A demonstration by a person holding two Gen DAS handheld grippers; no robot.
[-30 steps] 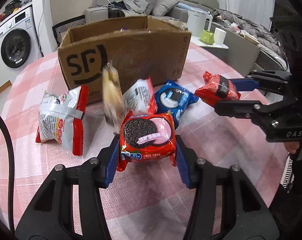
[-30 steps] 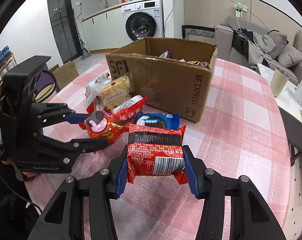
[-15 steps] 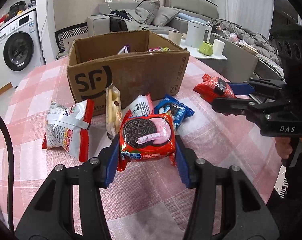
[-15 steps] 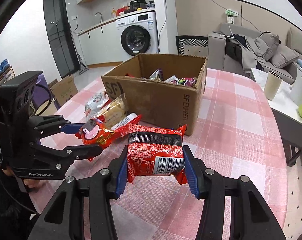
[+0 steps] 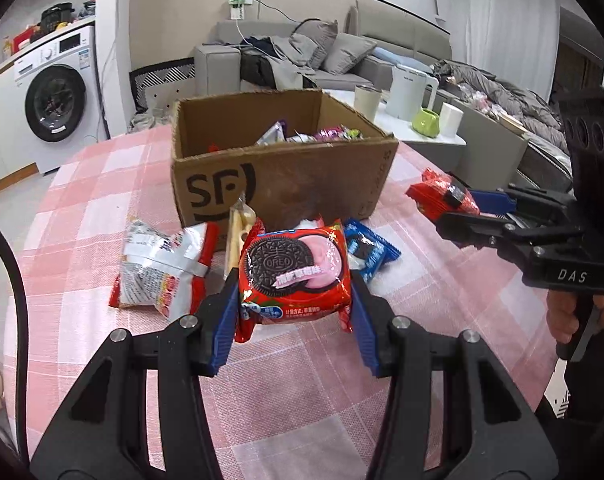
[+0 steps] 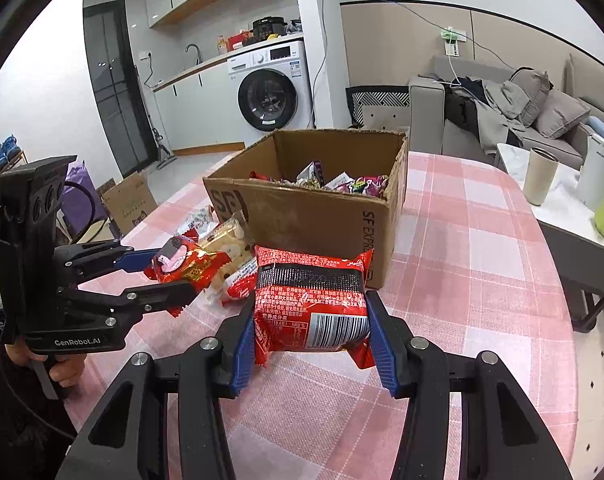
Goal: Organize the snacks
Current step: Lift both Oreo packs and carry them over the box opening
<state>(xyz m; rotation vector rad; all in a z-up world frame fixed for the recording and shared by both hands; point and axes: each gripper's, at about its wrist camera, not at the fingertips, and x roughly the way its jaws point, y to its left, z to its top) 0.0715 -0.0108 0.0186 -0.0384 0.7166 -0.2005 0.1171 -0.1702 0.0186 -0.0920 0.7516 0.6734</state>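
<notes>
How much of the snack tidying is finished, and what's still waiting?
Partly done. The cardboard box already holds several packets. In hand: the left gripper clamps a red Oreo pack, and the right gripper clamps a red packet. Left on the table: a white-and-red bag, a biscuit stick pack and a blue Oreo packet.

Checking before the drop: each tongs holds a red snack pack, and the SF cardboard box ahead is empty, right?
Not quite. The SF cardboard box is not empty: the right wrist view shows several snack wrappers inside. The rest stands: the left tongs hold a red Oreo pack, the right tongs a red snack pack.
</notes>
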